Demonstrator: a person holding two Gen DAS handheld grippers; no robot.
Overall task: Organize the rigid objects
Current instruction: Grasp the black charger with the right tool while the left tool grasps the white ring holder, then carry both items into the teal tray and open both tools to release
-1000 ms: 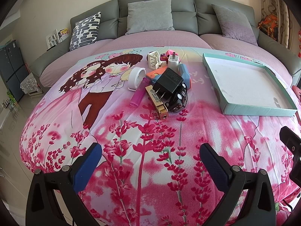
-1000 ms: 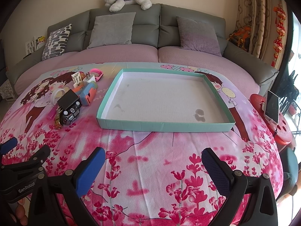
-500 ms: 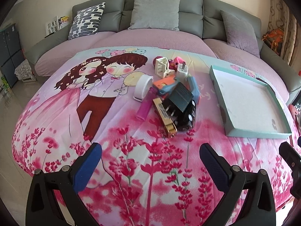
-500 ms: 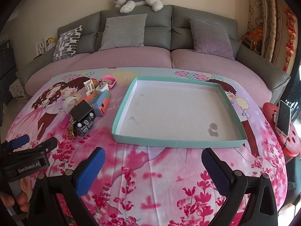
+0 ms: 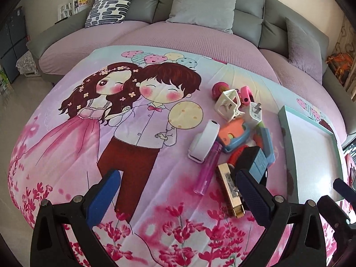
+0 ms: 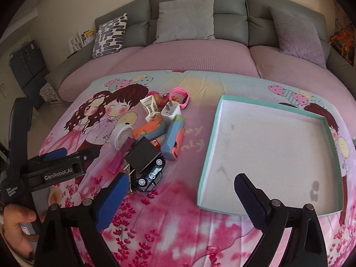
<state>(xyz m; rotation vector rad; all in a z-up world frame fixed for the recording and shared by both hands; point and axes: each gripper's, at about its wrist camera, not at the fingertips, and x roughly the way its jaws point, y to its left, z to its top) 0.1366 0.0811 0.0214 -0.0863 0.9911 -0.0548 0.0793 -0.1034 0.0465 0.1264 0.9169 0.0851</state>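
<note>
your left gripper (image 5: 175, 198) is spread wide with nothing between the blue pads, hanging over the pink flower print at the near edge of the cartoon cloth (image 5: 138, 133) on the tabletop. its right-hand pad sits right in front of the pile. your right gripper (image 6: 180, 197) is spread too, jaws just eased in a touch, nothing between them, hovering between the pile and the tray. your hand (image 6: 15, 229) shows at the left edge of the right wrist view, wrapped round the left gripper's handle.

next out is the pile of rigid stuff: a gold lighter (image 5: 230, 191) nearest, a pink lighter (image 5: 208, 170) beside it, a black adapter (image 6: 142, 154) lying on top of a toy car (image 6: 151, 173), a roll of white tape (image 5: 203, 143), blue and orange plastic toys (image 6: 172, 136), then a white charger plug (image 6: 170, 111), a white clip (image 5: 227, 105) and a pink watch (image 6: 180, 95) at the far end.

the teal tray (image 6: 210, 146) sits apart from the pile on the right, nothing in it. behind it all is a grey sofa (image 6: 229, 17) with cushions.
</note>
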